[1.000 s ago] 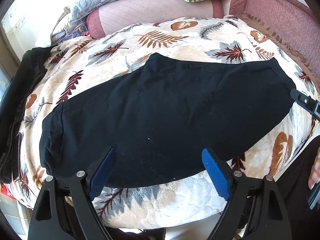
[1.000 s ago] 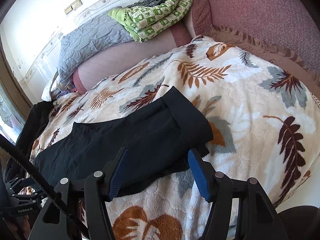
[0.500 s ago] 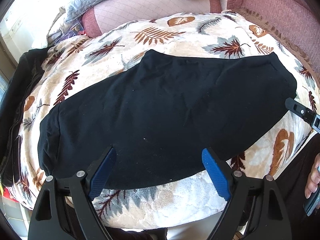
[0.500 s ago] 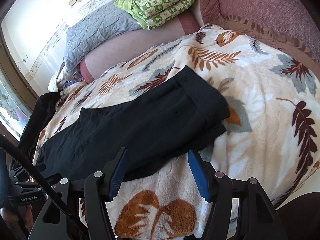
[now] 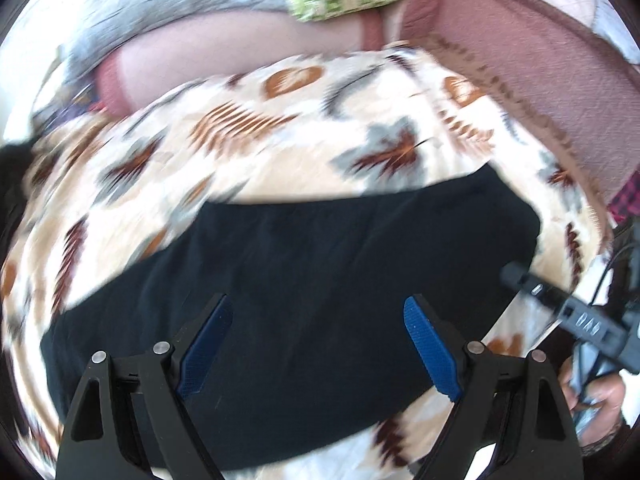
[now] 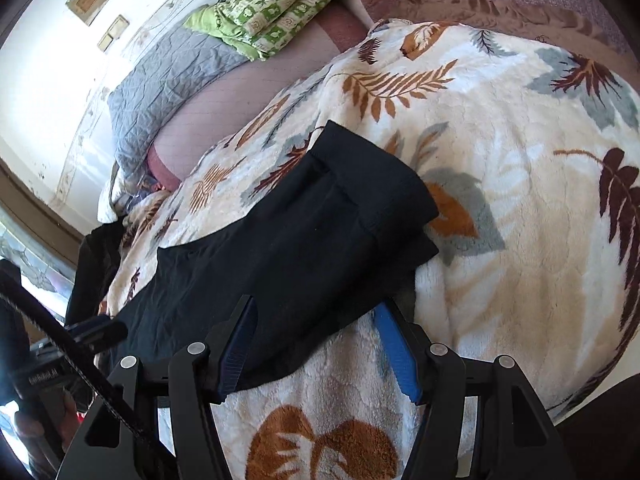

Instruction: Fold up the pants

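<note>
My left gripper (image 5: 318, 344) is spread wide over the black pants (image 5: 288, 300), gripping nothing. My right gripper (image 6: 316, 348) is also wide open, with the near hem edge of the pants (image 6: 280, 248) lying between its blue pads (image 6: 396, 356), unpinched. The pants lie flat and folded lengthwise across the leaf-print blanket (image 6: 520, 184). A green patterned quilt (image 6: 276, 4) sits behind.
</note>
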The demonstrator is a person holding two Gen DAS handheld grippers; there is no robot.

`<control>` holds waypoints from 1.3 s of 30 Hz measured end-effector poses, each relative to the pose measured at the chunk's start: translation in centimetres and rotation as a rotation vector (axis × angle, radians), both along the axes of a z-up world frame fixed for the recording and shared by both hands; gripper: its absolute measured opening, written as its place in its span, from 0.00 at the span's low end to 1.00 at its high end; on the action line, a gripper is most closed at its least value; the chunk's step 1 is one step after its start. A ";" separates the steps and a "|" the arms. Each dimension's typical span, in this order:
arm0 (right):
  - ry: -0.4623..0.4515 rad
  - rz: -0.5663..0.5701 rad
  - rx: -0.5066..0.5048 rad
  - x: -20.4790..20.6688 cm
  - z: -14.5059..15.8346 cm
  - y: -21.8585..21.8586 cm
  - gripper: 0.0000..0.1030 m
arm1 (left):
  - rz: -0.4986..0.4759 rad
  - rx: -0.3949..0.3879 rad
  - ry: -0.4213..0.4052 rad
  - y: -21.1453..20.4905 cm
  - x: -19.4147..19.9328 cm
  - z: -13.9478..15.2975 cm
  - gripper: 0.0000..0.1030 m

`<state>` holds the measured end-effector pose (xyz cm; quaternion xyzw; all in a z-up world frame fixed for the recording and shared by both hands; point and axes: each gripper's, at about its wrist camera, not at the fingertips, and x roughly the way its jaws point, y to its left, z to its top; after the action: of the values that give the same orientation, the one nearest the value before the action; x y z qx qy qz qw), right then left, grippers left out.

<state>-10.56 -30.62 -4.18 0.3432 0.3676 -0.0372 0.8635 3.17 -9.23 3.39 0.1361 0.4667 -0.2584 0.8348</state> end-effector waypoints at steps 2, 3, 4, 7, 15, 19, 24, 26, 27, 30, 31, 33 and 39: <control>0.003 -0.011 0.023 0.4 0.1 -0.7 0.64 | -0.044 -0.013 -0.002 -2.0 1.0 0.5 0.84; 0.006 -0.023 0.033 0.5 0.2 -1.1 0.64 | -0.069 -0.019 -0.001 -3.3 1.6 0.7 0.84; 0.014 -0.047 0.034 0.4 0.2 -1.7 0.64 | -0.094 -0.023 0.006 -4.7 2.2 0.8 0.84; 0.016 -0.086 0.047 -0.2 0.1 -2.9 0.64 | -0.161 -0.031 0.046 -9.0 3.7 0.3 0.84; -0.003 -0.061 0.054 -1.0 -0.4 -2.2 0.65 | -0.302 -0.005 0.215 -18.1 5.7 -4.8 0.84; -0.020 -0.066 0.054 -0.3 -0.6 -2.4 0.65 | -0.366 0.016 0.267 -21.0 5.9 -6.7 0.84; -0.041 -0.089 0.049 1.3 -0.6 -2.5 0.66 | -0.436 0.071 0.291 -23.3 5.1 -8.1 0.84; -0.042 -0.101 0.022 1.8 -0.3 -2.3 0.62 | -0.475 0.115 0.238 -23.8 4.3 -8.0 0.51; -0.039 -0.106 0.006 1.9 -0.2 -2.2 0.48 | -0.487 0.126 0.200 -23.7 3.8 -7.6 0.43; -0.041 -0.100 0.001 2.4 0.1 -1.8 0.30 | -0.469 0.079 0.206 -22.6 4.0 -6.6 0.28; -0.050 -0.099 0.002 2.4 0.3 -1.7 0.29 | -0.456 0.045 0.214 -22.0 4.2 -6.1 0.26; -0.075 -0.086 -0.028 2.3 1.1 -1.2 0.26 | -0.428 -0.020 0.220 -20.5 4.4 -4.8 0.25; -0.159 0.032 -0.168 2.4 4.7 2.5 0.26 | -0.339 -0.173 0.211 -14.6 5.0 -1.4 0.25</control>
<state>-8.17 -28.16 0.53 0.2654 0.2991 -0.0266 0.9162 8.21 -23.85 2.02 0.1126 0.4981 -0.4470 0.7344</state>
